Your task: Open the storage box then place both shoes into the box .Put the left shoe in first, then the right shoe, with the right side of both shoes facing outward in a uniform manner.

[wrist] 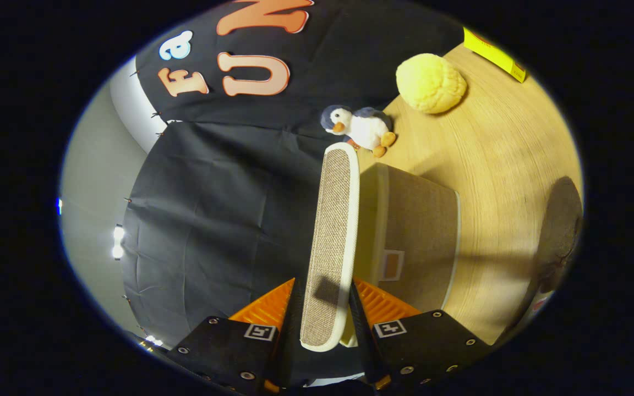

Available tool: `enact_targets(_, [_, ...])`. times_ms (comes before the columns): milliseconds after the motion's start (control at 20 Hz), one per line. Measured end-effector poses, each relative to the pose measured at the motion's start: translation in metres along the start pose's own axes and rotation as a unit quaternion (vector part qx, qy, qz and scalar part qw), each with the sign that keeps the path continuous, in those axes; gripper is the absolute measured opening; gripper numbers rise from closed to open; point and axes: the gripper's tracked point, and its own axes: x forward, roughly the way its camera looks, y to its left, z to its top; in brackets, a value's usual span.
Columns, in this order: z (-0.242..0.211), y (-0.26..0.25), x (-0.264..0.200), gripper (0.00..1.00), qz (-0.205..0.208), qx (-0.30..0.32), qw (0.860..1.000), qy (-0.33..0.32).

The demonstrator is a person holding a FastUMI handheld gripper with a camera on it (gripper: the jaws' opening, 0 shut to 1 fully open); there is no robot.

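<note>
Gripper: the gripper (325, 308) is pinching the near edge of the storage box's lid (332, 231), with one finger on each side of the panel; the jaws are closing on it rather than standing spread.
Lid: it is standing up on edge between the fingers, running straight away from them, its woven face showing and its pale rim all round. It is lifted off the box top, so the box is standing open or partway open.
Storage box: the box (416, 242) is sitting on the wooden table (493, 181) just beside the raised lid, its woven side with a small label patch facing the fingers. I cannot tell from here what is lying inside it.
Shoes: a dark rounded shape (562, 231) is lying on the table well beyond the box's far side; it may be a shoe, but it is too blurred to say.
Other things: a plush penguin (362, 127) is sitting past the far end of the lid, a yellow fluffy ball (430, 82) is resting further out on the table, and a yellow box (494, 54) is lying near the table's edge.
Progress: the opening step looks to be under way, with the lid up and gripped. Whether either shoe is already in the box, the view is not settling.
</note>
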Motion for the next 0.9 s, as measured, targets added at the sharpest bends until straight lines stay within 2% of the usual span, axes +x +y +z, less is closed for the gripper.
enact_targets(150, [0.007,0.035,0.004,0.33,0.015,-0.031,0.999,-0.008])
enact_targets(200, [0.008,0.046,0.008,0.31,0.023,-0.038,0.999,-0.008])
enact_targets(350, [0.008,0.076,0.026,0.1,0.032,-0.058,0.998,-0.004])
enact_targets(450, [0.006,0.099,0.04,0.09,0.045,-0.07,0.997,0.004])
enact_targets(900, [-0.007,0.155,0.133,0.12,0.035,-0.095,0.995,0.025])
